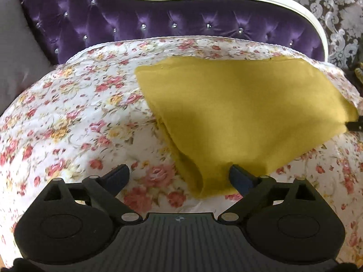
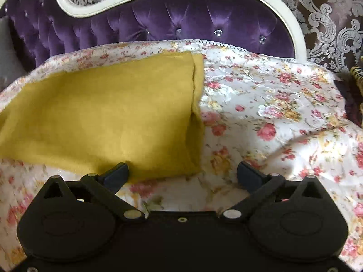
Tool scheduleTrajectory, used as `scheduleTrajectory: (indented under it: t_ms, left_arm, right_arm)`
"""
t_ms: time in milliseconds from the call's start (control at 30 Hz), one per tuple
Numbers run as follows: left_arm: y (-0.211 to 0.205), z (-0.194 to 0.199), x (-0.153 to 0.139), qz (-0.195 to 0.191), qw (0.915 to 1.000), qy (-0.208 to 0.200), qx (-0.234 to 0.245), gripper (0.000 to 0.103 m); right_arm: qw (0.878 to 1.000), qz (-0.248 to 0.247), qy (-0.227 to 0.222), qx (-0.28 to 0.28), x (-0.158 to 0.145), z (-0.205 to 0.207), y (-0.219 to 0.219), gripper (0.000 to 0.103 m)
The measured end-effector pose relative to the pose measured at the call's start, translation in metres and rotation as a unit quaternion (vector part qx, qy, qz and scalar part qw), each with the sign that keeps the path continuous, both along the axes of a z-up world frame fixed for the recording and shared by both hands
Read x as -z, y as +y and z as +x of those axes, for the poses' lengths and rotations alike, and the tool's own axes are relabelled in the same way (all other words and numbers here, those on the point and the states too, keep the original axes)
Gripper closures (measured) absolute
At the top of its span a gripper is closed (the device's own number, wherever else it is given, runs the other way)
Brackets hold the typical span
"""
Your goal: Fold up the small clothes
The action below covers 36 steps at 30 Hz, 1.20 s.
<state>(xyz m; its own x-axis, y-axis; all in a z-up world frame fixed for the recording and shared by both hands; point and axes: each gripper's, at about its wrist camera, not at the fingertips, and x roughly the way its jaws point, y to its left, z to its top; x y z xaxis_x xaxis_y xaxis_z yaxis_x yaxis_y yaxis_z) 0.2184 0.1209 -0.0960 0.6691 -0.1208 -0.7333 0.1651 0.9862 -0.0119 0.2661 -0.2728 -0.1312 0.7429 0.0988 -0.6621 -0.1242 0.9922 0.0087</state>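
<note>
Nearest us, our left gripper (image 1: 179, 176) and right gripper (image 2: 182, 173) both hover with jaws spread wide, holding nothing. We see the yellow cloth (image 1: 238, 113) lying folded on the floral bedspread (image 1: 68, 113), its near corners toward one o'clock from our left jaws and eleven o'clock from our right. If we pinch only the top layer, the edges could slip apart, or we could snag the bedspread.

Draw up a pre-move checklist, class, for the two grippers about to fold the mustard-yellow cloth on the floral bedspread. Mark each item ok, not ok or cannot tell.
1. Left gripper open: ok.
2. Right gripper open: ok.
3. Mustard-yellow felt-like cloth already folded, layered edge showing: ok.
4. Cloth's near corner between the left gripper's fingers: ok.
5. Cloth lies on the floral quilted bedspread, short of the purple tufted headboard: ok.
6. Folded edges aligned: cannot tell.
</note>
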Motion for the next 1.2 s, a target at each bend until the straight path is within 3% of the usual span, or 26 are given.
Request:
scheduleTrajectory:
  t_ms: [167, 300, 433, 667, 833, 1100, 1200]
  left_arm:
    - [0.004, -0.009, 0.001, -0.002, 0.9999, -0.015, -0.005, 0.006]
    - [0.003, -0.013, 0.000, -0.005, 0.9997, -0.023, -0.009, 0.006]
    - [0.002, -0.013, 0.001, 0.001, 0.9996, -0.027, -0.011, 0.006]
    - [0.002, -0.014, 0.001, -0.001, 0.9995, -0.028, -0.011, 0.006]
    - [0.003, -0.016, 0.000, -0.005, 0.9994, -0.032, -0.013, 0.006]
    - [0.003, -0.017, 0.001, -0.003, 0.9993, -0.034, -0.014, 0.006]
    - [0.004, -0.018, 0.001, -0.005, 0.9992, -0.034, -0.017, 0.006]
  right_arm:
    - [1.000, 0.004, 0.006, 0.015, -0.006, -0.006, -0.002, 0.001]
    - [0.999, 0.024, -0.033, 0.028, -0.022, -0.019, 0.003, 0.001]
    - [0.998, 0.009, -0.059, 0.012, -0.034, -0.014, 0.033, 0.001]
    - [0.993, -0.042, -0.073, -0.085, -0.036, -0.001, 0.123, 0.001]
    - [0.983, -0.130, -0.054, -0.119, -0.010, -0.003, 0.161, 0.001]
    - [0.988, -0.093, -0.031, -0.118, -0.010, -0.025, 0.140, 0.001]
    - [0.992, -0.030, -0.048, -0.114, -0.021, -0.035, 0.114, 0.001]
